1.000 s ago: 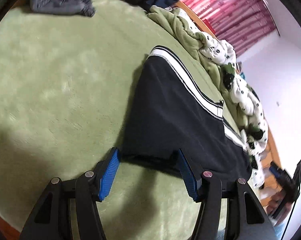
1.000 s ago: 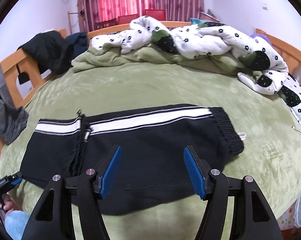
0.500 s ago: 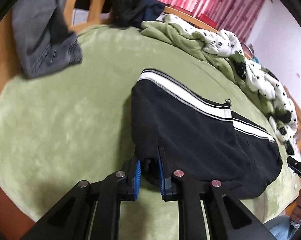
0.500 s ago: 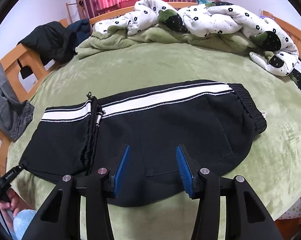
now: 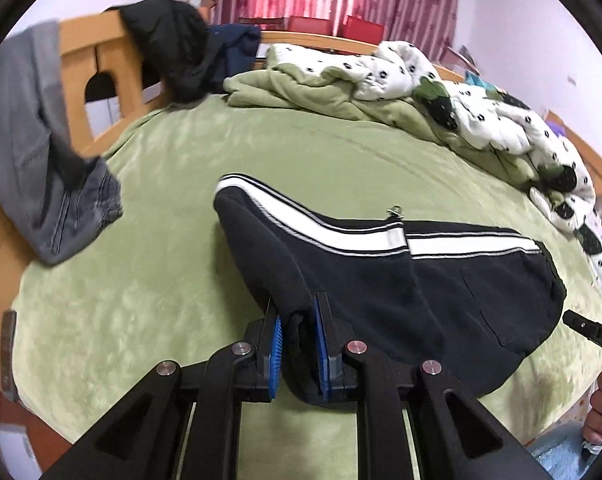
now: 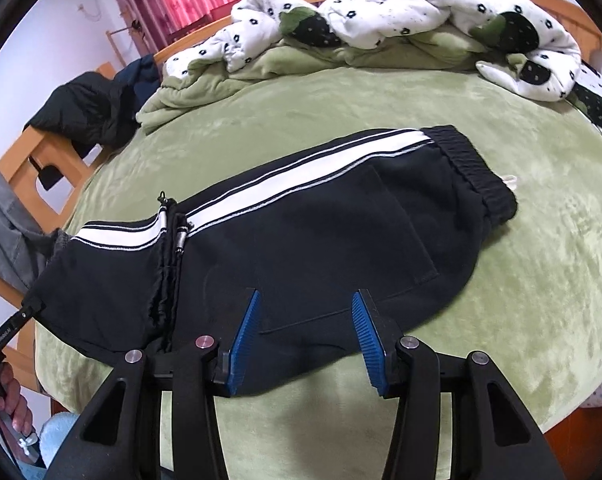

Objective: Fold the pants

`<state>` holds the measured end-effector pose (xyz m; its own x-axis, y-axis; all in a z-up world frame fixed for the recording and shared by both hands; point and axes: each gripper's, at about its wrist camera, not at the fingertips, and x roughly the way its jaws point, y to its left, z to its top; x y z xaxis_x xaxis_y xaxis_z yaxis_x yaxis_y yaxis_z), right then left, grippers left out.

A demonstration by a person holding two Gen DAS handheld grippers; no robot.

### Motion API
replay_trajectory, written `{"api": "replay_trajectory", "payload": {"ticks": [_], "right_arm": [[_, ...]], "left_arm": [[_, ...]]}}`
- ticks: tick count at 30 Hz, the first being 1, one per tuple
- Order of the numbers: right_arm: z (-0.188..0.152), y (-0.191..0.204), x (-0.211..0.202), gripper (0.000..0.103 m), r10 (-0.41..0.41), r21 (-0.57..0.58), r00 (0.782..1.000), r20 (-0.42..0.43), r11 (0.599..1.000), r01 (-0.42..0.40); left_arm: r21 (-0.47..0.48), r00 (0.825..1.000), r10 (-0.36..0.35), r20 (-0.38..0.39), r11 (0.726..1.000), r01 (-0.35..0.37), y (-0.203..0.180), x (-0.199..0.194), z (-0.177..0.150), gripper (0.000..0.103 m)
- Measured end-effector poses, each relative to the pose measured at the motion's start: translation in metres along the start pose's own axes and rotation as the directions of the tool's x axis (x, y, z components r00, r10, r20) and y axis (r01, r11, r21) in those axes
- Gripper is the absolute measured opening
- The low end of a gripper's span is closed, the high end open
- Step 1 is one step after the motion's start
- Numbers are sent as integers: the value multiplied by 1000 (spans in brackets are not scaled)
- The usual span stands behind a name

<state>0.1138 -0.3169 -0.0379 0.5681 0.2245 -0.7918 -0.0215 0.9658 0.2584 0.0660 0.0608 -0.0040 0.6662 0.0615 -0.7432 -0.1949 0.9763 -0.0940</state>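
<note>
Black pants (image 5: 381,280) with a white side stripe lie across the green bed cover, folded lengthwise. My left gripper (image 5: 296,304) is shut on the leg end and holds that end lifted off the bed. Seen from the right wrist, the pants (image 6: 321,220) have their elastic waistband at the right and a zipped leg section at the left. My right gripper (image 6: 305,296) hovers over the near edge of the seat. Its jaws stand apart, the flat fabric lies below and between them, and the pads do not press on it.
The green bed cover (image 5: 141,240) spreads around the pants. A white flowered quilt (image 6: 381,12) and a green blanket are heaped along the far side. Grey jeans (image 5: 33,160) and a black jacket (image 5: 169,40) hang on the wooden bed frame (image 5: 113,52) at the left.
My left gripper closed on the leg end and raised it, rolling as it rose. My right gripper narrowed its jaws and sank toward the pants' near edge.
</note>
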Motion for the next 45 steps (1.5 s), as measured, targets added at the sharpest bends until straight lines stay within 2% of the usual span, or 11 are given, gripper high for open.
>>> {"api": "replay_trajectory", "payload": {"ticks": [11,17,22,24,27,31,34,36,38,42,45], "right_arm": [[-3,-11,-8,48,18,23,1000,15,1000,-19],[-5,-7,-7,49,25,-2,1000,15,1000,-25],[-5,-15,-3,50,30,23,1000,-3,999,-30],[-4,-18,-1,50,29,33,1000,-12,999,-29],[-3,-18,4,50,26,40,999,-28,999,-25],[-3,-10,10,50,19,12,999,-43,1000,-19],[-3,-1,12,50,9,-39,999,-36,999,-10],[-4,9,12,50,-12,-91,1000,-20,996,10],[-6,24,11,50,-14,-153,1000,9,988,16],[-3,61,17,55,118,-190,992,-45,974,-125],[5,93,38,57,216,-176,969,-116,956,-234]], "left_arm": [[172,991,-137,-8,976,136,-88,-7,-13,14],[136,951,-287,-111,944,301,-112,22,-37,14],[76,898,-378,-227,912,403,-115,57,-60,14],[94,892,-371,-257,909,406,-119,65,-70,14],[155,901,-355,-248,904,399,-122,60,-79,16],[124,878,-409,-250,886,448,-109,47,-71,37],[124,906,-373,-198,908,401,-84,36,-64,40],[83,918,-365,-157,921,381,-56,32,-55,56],[32,934,-338,-114,939,343,-34,33,-47,59],[-111,972,-225,-61,970,218,14,45,-35,59],[-251,976,-214,-51,948,195,45,53,-33,59]]}}
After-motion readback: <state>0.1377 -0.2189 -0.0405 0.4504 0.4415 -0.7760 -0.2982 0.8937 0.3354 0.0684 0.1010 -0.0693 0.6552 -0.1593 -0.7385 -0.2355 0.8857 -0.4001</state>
